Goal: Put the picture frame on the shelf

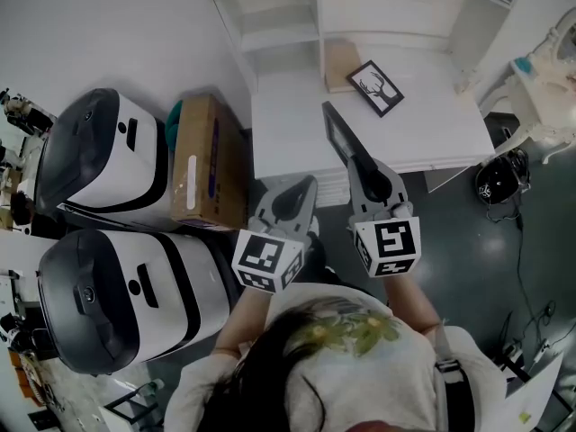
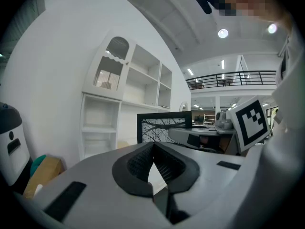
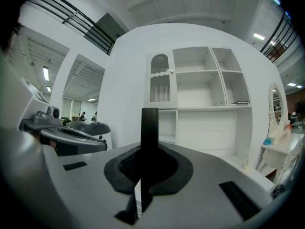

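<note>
A white shelf unit (image 1: 274, 16) is seen against the wall, with a white bench (image 1: 432, 124) at its foot; a small framed print (image 1: 375, 87) is laid flat there. The picture frame (image 3: 149, 132) is clamped edge-on between the fingers of the right gripper (image 1: 362, 167). It is held upright over the bench's near half, its length running forward toward the shelves. That gripper is held level and is nearer the shelves. The left gripper (image 1: 306, 187) is held just beside it, fingers closed together on nothing.

i'm in a big lab hall: mezzanine railing (image 2: 228, 78) far right, white machines (image 1: 117, 165) at left, white shelf unit (image 1: 270, 27) up top.
</note>
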A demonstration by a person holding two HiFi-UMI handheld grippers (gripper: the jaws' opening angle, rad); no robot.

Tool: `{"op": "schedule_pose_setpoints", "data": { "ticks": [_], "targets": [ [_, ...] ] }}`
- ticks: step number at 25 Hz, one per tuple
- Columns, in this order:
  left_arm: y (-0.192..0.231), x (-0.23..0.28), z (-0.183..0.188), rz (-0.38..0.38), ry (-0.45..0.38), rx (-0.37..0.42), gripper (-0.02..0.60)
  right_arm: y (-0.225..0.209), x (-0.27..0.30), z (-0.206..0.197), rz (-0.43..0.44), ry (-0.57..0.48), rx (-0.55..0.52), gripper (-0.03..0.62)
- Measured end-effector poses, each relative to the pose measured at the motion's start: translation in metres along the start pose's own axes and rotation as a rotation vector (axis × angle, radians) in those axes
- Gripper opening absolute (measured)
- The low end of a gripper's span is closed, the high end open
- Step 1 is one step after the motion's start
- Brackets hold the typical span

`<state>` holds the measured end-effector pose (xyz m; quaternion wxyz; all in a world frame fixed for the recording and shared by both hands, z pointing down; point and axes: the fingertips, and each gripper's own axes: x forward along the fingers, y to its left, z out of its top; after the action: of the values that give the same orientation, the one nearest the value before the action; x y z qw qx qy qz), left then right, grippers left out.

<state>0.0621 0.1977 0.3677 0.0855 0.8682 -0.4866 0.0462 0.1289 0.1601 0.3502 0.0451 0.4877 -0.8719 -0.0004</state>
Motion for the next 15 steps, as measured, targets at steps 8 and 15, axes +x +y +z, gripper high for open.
{"op": "schedule_pose_setpoints", "data": {
  "ticks": [8, 15],
  "targets": [
    [0.016, 0.015, 0.002, -0.022, 0.004, -0.003, 0.029, -0.008, 0.019, 0.004, -0.027, -0.010, 0.003, 0.037],
    [0.036, 0.037, 0.010, -0.036, -0.004, 0.001, 0.029, -0.019, 0.047, 0.010, -0.042, -0.023, -0.002, 0.037]
  ]
}}
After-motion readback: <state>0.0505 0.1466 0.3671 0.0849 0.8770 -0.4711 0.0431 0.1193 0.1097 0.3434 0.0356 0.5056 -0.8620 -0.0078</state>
